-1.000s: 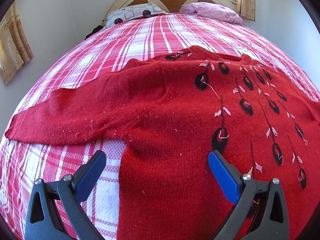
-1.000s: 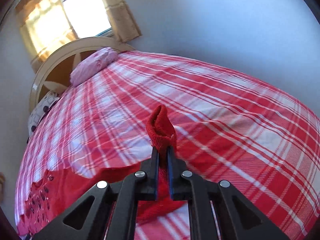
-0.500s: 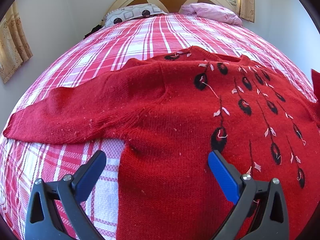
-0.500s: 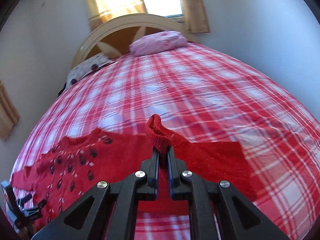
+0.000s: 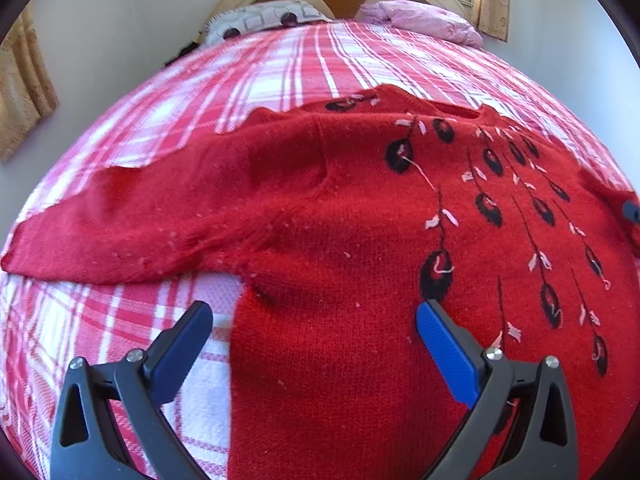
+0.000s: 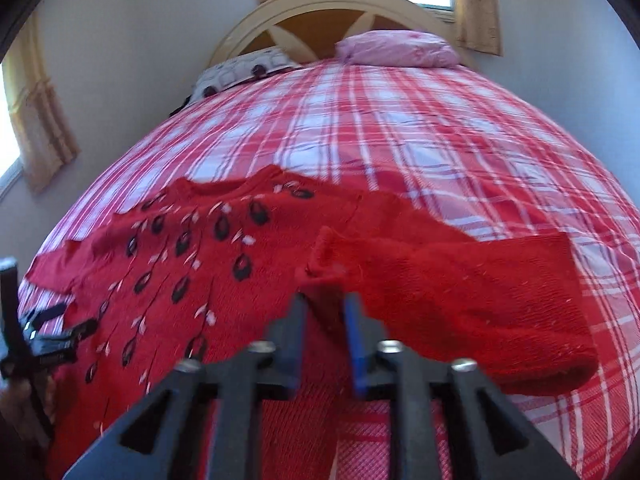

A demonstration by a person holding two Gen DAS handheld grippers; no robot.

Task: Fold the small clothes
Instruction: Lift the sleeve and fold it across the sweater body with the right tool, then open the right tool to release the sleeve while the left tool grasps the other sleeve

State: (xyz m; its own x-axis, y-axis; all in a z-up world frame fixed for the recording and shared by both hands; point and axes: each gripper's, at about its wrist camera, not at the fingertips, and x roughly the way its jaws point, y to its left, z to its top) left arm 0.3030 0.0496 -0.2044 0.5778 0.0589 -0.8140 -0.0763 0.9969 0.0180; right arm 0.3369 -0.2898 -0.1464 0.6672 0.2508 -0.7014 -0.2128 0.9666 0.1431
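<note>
A red knit sweater [image 5: 340, 248] with black and pink feather motifs lies flat on the plaid bed, its left sleeve [image 5: 120, 224] stretched out to the left. My left gripper [image 5: 314, 320] is open and empty, hovering over the sweater's left side seam. In the right wrist view the sweater [image 6: 192, 264] lies at the left and its right sleeve [image 6: 460, 292] is folded back toward the body. My right gripper [image 6: 324, 304] has its jaws slightly apart at the sleeve's cuff [image 6: 324, 256], which lies loose just ahead of them.
The bed has a red and white plaid cover [image 5: 320, 60]. A patterned pillow [image 5: 260, 20] and a pink pillow [image 5: 420, 20] lie against the wooden headboard [image 6: 340, 12]. Walls and curtains stand close on both sides.
My right gripper carried the sleeve cuff leftward over the sweater body, then its jaws parted and the cuff dropped. My left gripper stayed put.
</note>
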